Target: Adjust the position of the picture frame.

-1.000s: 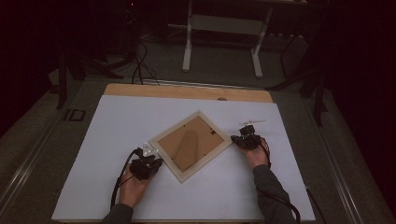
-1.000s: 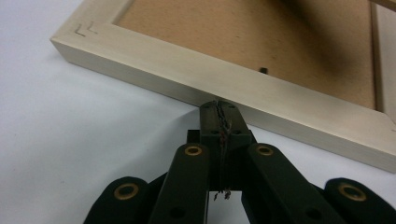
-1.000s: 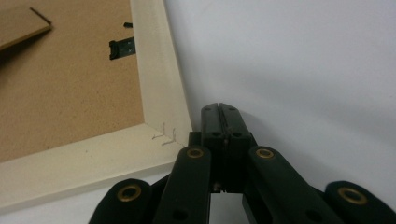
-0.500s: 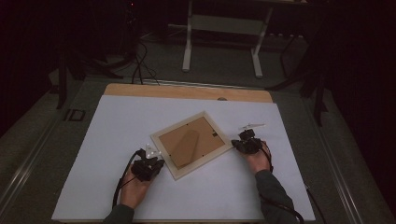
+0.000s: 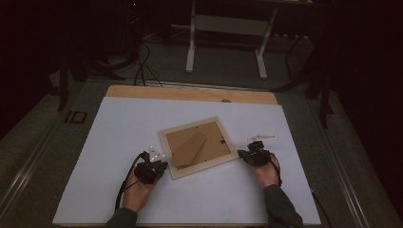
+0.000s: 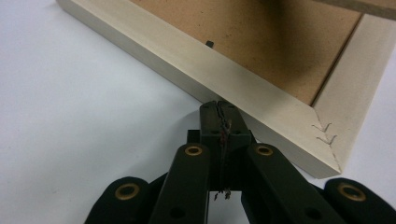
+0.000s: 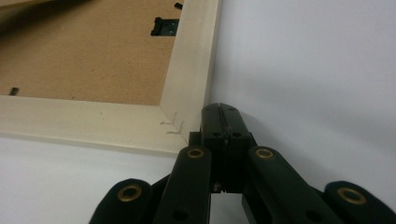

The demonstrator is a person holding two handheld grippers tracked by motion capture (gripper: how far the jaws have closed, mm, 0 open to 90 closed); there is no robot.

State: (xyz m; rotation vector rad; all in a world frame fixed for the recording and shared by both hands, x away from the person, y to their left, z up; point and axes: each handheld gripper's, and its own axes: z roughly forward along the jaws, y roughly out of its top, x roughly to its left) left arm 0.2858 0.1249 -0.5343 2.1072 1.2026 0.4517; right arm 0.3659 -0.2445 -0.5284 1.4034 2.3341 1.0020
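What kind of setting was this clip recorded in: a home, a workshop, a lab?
Probably a lab or recording studio, not a home. A table under a plain white covering holds a picture frame lying face down; beyond it are dim surroundings, loose cables on the floor and a white stand.

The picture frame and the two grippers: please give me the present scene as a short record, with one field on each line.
object: wooden picture frame, lying back side up, brown backing board visible
surface: white table cover
frame orientation: turned at an angle to the table edges
left gripper: jaws closed, tips at the outer side of a frame rail, near a corner
right gripper: jaws closed, tips beside a frame corner, on its outer side
grasp: neither gripper holds the frame
hands: one on each gripper, at opposite sides of the frame
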